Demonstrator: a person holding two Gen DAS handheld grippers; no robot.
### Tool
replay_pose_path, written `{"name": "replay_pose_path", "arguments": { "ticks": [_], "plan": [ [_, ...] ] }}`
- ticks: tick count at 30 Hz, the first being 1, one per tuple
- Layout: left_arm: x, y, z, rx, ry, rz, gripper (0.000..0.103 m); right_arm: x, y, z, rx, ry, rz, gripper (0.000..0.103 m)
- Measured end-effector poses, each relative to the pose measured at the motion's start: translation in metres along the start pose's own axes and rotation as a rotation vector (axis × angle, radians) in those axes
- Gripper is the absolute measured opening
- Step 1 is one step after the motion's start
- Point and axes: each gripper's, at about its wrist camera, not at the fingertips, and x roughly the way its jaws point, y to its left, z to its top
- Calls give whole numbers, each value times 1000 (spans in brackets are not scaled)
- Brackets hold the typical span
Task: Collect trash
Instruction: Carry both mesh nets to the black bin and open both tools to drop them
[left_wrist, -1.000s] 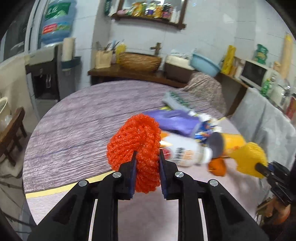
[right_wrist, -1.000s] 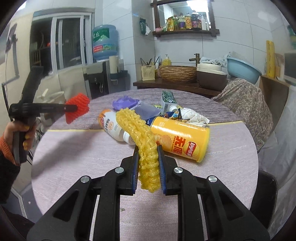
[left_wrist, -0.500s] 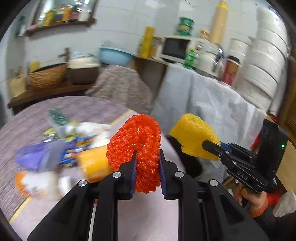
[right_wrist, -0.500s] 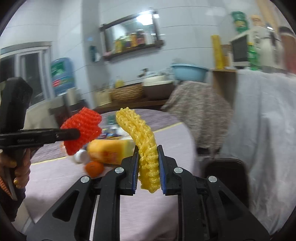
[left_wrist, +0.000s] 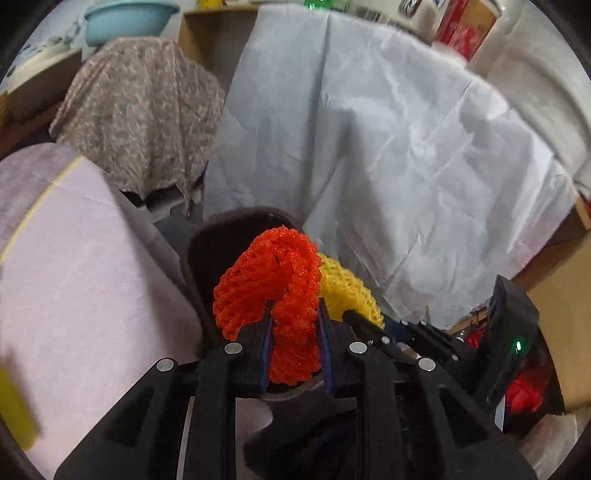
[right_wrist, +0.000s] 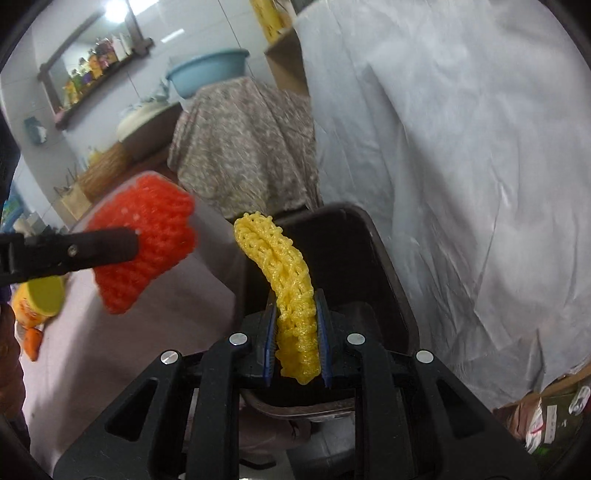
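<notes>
Your right gripper (right_wrist: 295, 347) jaws pinched the yellow foam net (right_wrist: 284, 280) directly over the dark bin (right_wrist: 384, 266); your left gripper (left_wrist: 293, 343) pinched the orange foam net (left_wrist: 273, 288) nearer the bench (left_wrist: 81, 280) edge.

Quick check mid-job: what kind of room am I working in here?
Most likely a home kitchen or dining area: a wall shelf of bottles, a blue basin on a counter, and a cloth-covered table beside a dark trash bin.
</notes>
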Motion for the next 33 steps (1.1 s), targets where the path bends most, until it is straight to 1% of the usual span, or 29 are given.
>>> {"name": "replay_pose_path", "arguments": {
  "ticks": [2, 4, 5, 7, 8, 9, 10, 11, 12, 13, 16, 18, 19, 22, 25, 28, 32, 33],
  "plan": [
    [18, -3, 1, 8, 19, 15, 22, 12, -8, -3, 5, 15, -10, 20],
    [28, -2, 0, -13, 30, 23, 22, 23, -14, -6, 20, 32, -27, 20],
    [32, -1, -1, -26, 30, 33, 25, 27, -18, -7, 25, 38, -39, 20],
    [42, -4, 4, -42, 28, 53, 42, 34, -24, -9, 31, 44, -58, 21],
    [44, -5, 5, -50, 24, 54, 49, 37, -27, -10, 33, 47, -54, 24],
    [47, -5, 8, -56, 19, 54, 65, 41, -29, -10, 34, 53, -56, 29],
    [50, -9, 13, -60, 6, 59, 74, 42, -31, -11, 34, 54, -67, 50],
    [45, -10, 14, -67, -15, 62, 77, 43, -32, -12, 36, 49, -76, 72],
    [46, -12, 16, -74, -30, 64, 82, 40, -33, -14, 38, 33, -80, 77],
    [40, -14, 16, -78, -43, 59, 85, 39, -33, -16, 39, 13, -89, 79],
    [26, -20, 16, -60, -65, 34, 89, 39, -32, -18, 44, 20, -91, 79],
    [9, -22, 12, -42, -97, 27, 91, 35, -29, -19, 49, 20, -82, 80],
    [5, -22, 10, -35, -108, 22, 94, 30, -27, -20, 49, 16, -78, 82],
    [-18, -19, 2, -10, -142, 12, 95, 18, -16, -20, 45, 9, -68, 85],
    [-50, -15, -13, 39, -183, 24, 97, 4, 1, -20, 12, -8, -40, 87],
    [-83, -5, -29, 73, -221, 49, 97, -9, 25, -16, -44, -27, -10, 89],
    [-127, 21, -52, 52, -270, 67, 97, -22, 59, -13, -127, -50, 19, 90],
    [-139, 29, -59, 40, -283, 85, 97, -25, 69, -13, -147, -54, 33, 90]
  ]
}}
